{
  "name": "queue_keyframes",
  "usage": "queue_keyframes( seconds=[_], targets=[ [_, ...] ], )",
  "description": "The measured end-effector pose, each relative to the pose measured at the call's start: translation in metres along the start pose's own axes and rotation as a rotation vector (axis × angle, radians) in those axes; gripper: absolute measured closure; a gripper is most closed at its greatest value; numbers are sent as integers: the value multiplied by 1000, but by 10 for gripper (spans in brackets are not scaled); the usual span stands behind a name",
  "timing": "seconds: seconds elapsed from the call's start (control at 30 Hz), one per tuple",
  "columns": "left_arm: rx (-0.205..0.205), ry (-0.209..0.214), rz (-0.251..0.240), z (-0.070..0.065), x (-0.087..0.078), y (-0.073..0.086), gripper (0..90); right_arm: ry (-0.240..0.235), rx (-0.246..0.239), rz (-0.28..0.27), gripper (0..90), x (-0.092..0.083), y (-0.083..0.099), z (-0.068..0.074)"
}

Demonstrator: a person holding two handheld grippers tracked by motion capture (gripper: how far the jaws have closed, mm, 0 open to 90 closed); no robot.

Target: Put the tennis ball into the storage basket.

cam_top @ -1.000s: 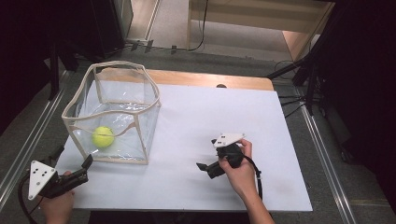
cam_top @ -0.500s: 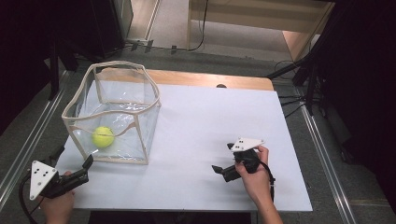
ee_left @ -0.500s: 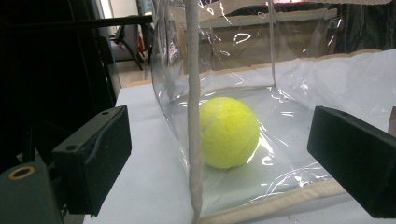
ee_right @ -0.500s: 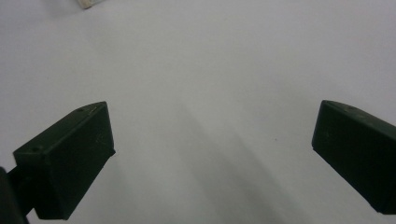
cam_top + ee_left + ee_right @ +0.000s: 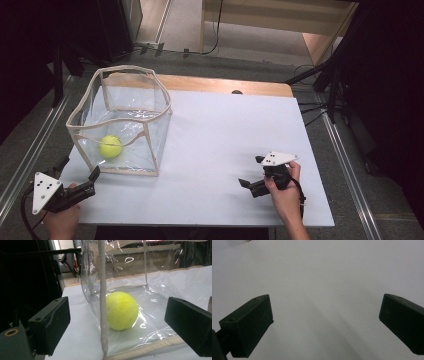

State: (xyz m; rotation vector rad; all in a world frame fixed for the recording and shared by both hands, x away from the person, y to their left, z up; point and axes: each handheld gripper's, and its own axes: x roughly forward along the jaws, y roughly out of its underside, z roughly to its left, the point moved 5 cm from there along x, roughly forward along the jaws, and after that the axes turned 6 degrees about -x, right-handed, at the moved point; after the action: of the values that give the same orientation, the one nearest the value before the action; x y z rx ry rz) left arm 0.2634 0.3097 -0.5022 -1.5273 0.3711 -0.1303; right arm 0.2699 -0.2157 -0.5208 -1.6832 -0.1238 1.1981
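Black left tongs (image 5: 117, 322) and right tongs (image 5: 324, 325) gape wide, holding nothing.

lab or test workshop, not a home. my white table (image 5: 225, 140) stands alone on a grey floor (image 5: 360, 165), metal rails (image 5: 30, 150) running along both sides, black stands (image 5: 320, 75) and loose cables (image 5: 217, 30) behind it, dark all round.

Two black block-shaped jaws are carried by each gripper (image 5: 251, 171), a dotted grey three-cornered plate is mounted on top, and a black cable is trailed behind.
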Motion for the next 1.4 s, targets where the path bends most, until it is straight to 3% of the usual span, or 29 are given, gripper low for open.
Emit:
queue_keyframes(
  seconds=[0.67, 0.8, 0.87, 1.17, 1.2, 1.27, 1.4],
  targets=[
    [2, 3, -1, 0, 0, 0, 68, 73, 96, -58, 0, -33, 38, -26],
    [-2, 5, -1, 0, 0, 0, 68, 88, 120, -88, 0, -41, 46, -31],
    [-6, 7, -3, 0, 0, 0, 67, 103, 145, -131, 0, -49, 49, -35],
    [-23, 8, -8, 2, -1, -1, 68, 153, 169, -191, 0, -68, 65, -43],
    [-25, 9, -7, 2, -1, -1, 68, 163, 186, -220, 0, -74, 70, -47],
    [-30, 33, -21, 2, -5, -1, 68, 184, 202, -234, 0, -80, 77, -49],
    [-45, 32, -32, 3, -7, -1, 68, 182, 227, -252, 0, -83, 85, -50]
  ],
)
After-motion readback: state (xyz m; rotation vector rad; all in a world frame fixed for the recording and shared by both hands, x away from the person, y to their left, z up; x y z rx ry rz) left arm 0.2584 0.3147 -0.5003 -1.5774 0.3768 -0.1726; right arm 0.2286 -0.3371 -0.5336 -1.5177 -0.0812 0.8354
